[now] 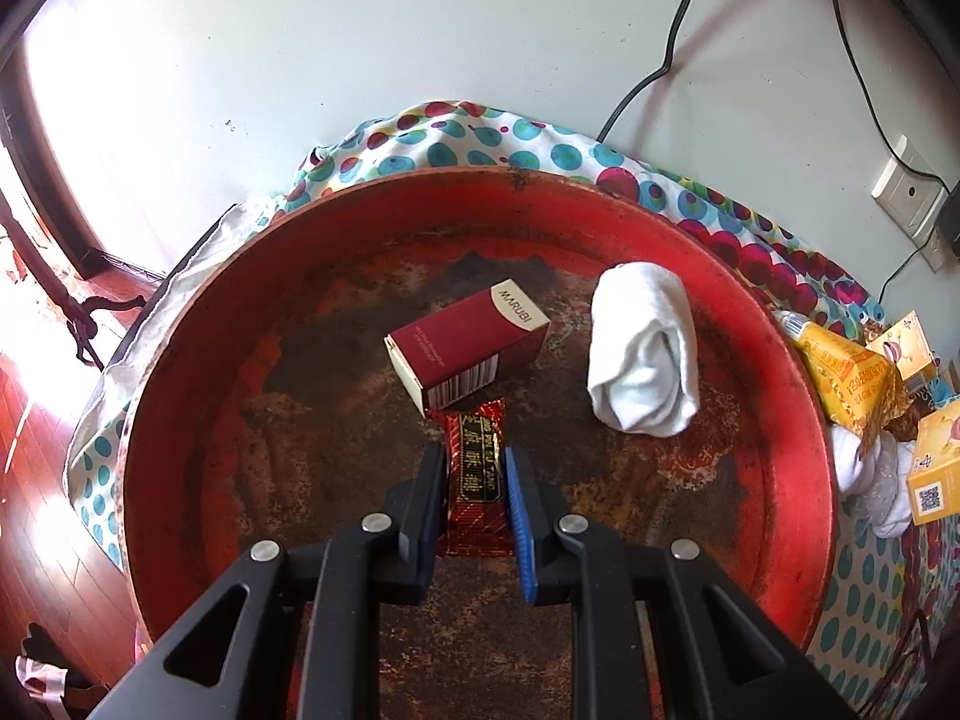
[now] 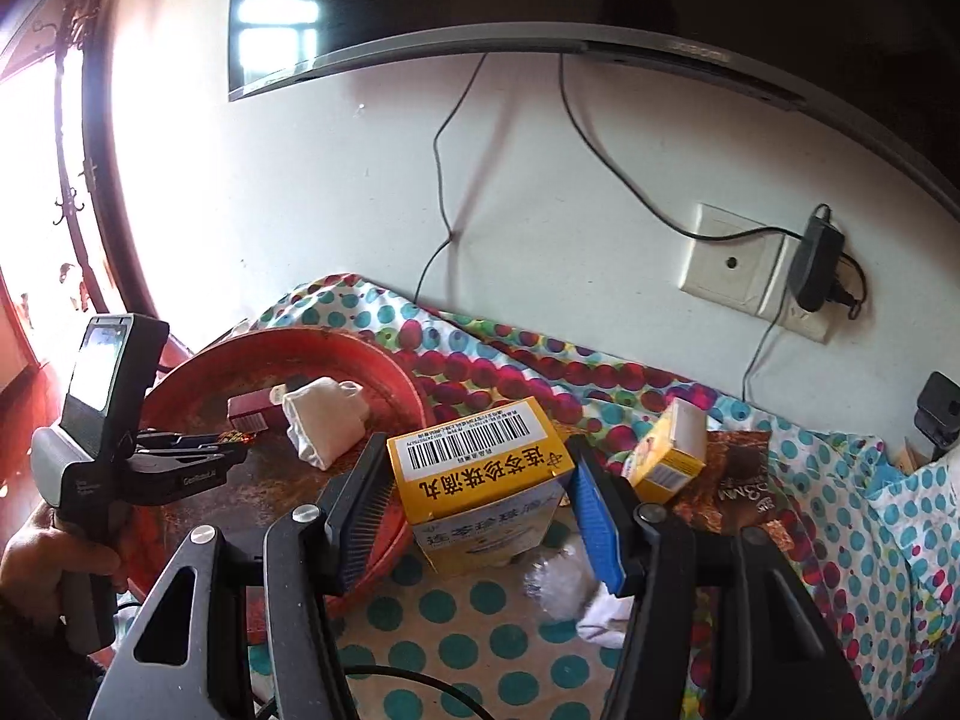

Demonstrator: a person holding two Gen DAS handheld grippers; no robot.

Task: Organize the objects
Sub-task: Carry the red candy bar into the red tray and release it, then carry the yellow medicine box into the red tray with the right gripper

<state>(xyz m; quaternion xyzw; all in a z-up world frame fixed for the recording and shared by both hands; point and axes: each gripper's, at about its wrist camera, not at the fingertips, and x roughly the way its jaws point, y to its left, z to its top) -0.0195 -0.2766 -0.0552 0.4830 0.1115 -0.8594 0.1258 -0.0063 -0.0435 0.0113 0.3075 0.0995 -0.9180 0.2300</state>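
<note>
Your left hand-held gripper (image 1: 477,480) is clamped narrow on the dark red snack bar (image 1: 477,474), holding it low over the red tray (image 1: 180,372); the bar's far end sits just beside the maroon box (image 1: 468,348) at twelve o'clock from your jaws. A rolled white sock (image 1: 645,354) lies in the tray at about two o'clock. You look to be at the placing step: the bar is over the tray but not yet let go. Next, lower it onto bare tray floor short of the maroon box, then let go.

Your right hand-held gripper (image 2: 480,516) grips the yellow medicine box (image 2: 480,468) across its sides, lifted above the dotted cloth (image 2: 456,630) covering the surface. The tray rim lies at ten o'clock from it. Carry that box there once the left gripper clears, minding the sock.
</note>
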